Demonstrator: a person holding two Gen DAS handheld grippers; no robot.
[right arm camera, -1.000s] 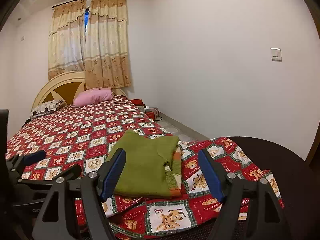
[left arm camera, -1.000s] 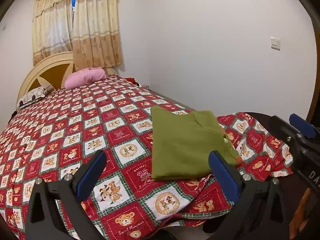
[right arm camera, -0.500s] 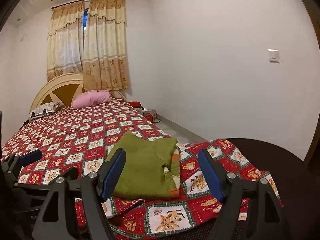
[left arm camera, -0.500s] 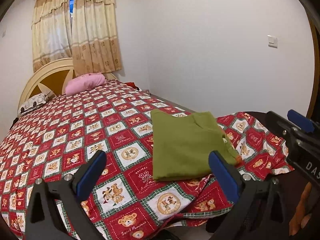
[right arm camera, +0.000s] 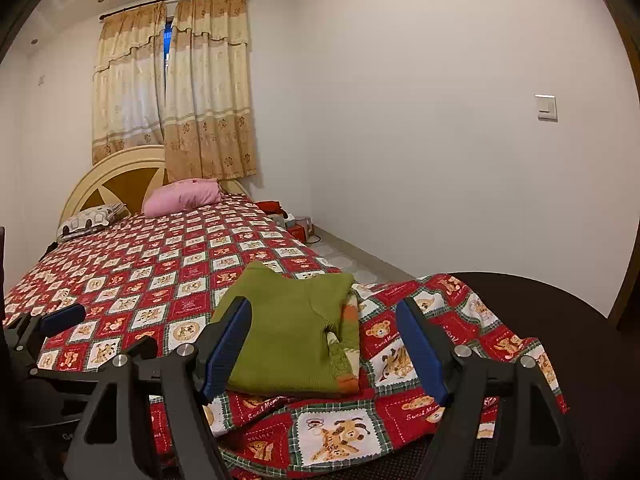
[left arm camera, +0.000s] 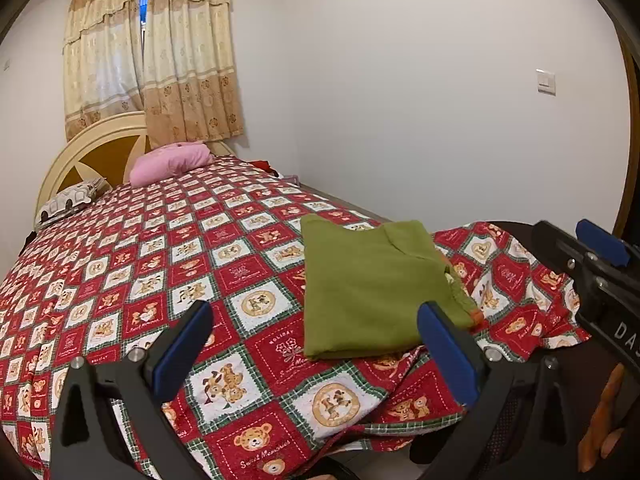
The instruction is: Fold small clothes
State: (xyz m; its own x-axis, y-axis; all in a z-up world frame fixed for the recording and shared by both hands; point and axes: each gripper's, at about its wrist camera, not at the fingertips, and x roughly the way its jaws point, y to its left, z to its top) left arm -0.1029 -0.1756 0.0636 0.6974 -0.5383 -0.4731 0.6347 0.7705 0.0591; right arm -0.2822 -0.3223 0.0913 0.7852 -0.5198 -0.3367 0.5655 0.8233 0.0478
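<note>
A small green sweater point(left arm camera: 368, 280) lies folded flat near the foot corner of the bed; its orange-striped cuff shows at the right side. It also shows in the right wrist view point(right arm camera: 288, 332). My left gripper point(left arm camera: 316, 344) is open and empty, held back from the bed, with the sweater just beyond its right finger. My right gripper point(right arm camera: 324, 340) is open and empty, in front of the sweater and apart from it. The right gripper also appears at the right edge of the left wrist view point(left arm camera: 600, 256).
The bed wears a red patchwork bear bedspread point(left arm camera: 160, 248) that hangs over the foot corner. A pink pillow point(left arm camera: 172, 162) and a patterned pillow point(left arm camera: 68, 202) lie by the headboard. A white wall runs along the right. Small items point(right arm camera: 296, 224) sit on the floor beside the bed.
Both grippers have drawn back and tilted up slightly, so more wall and ceiling show. The sweater has not moved. Both stay open.
</note>
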